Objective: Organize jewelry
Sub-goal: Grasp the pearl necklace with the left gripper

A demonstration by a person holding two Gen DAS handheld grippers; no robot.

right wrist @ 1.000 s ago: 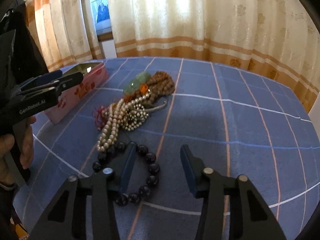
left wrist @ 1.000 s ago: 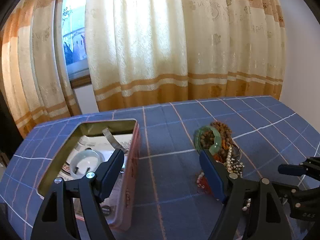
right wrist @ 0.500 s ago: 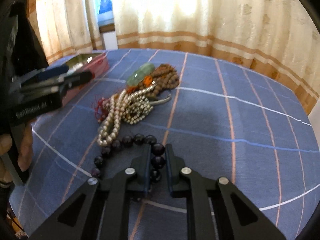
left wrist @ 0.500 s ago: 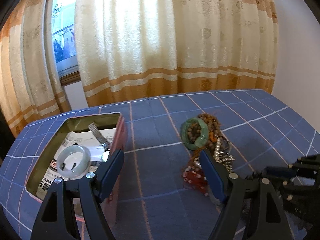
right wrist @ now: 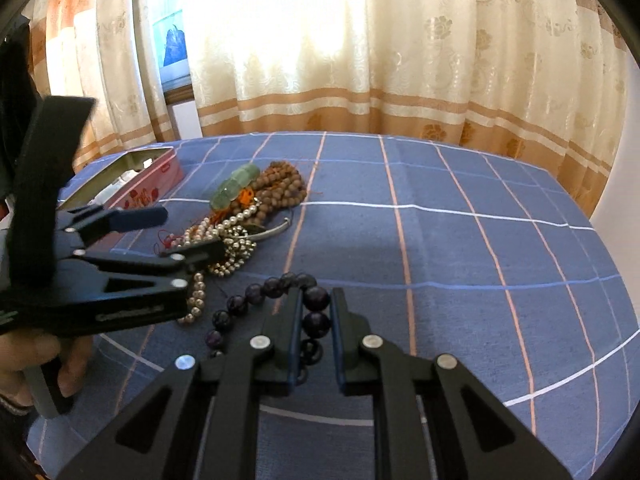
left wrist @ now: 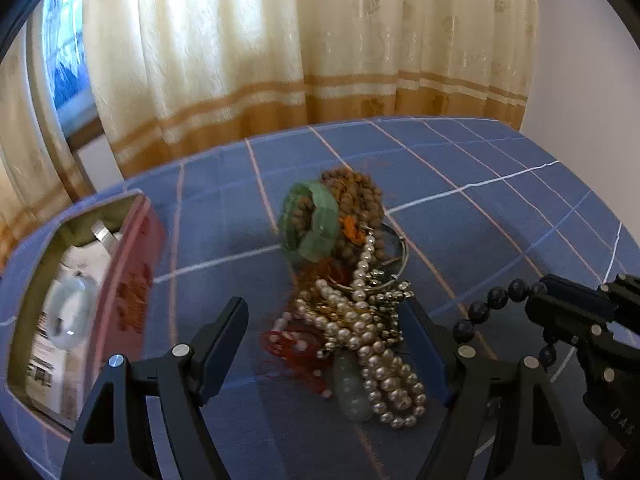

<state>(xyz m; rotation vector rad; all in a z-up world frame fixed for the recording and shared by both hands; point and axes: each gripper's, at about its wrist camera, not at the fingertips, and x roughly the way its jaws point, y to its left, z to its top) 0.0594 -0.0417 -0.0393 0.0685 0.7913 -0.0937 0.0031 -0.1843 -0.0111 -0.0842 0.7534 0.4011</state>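
My right gripper [right wrist: 316, 308] is shut on a dark purple bead bracelet [right wrist: 276, 286] and holds it just above the blue checked tablecloth; the bracelet [left wrist: 486, 308] also hangs from it in the left wrist view. My left gripper [left wrist: 324, 320] is open and empty, over the near end of the jewelry pile: a pearl strand [left wrist: 380, 356], a green jade bangle [left wrist: 316, 224] and brown wooden beads [left wrist: 360, 196]. The pile shows in the right wrist view too [right wrist: 240, 208].
A pink tin box [left wrist: 136, 272] stands open at the left, with a pale jade bangle [left wrist: 72, 312] and a metal band inside. Curtains and a window lie behind the table. The tablecloth's right edge curves down near the wall.
My right gripper closed on the dark bead bracelet and lifted it off the cloth. My left gripper swung right, from the tin toward the jewelry pile, still open.
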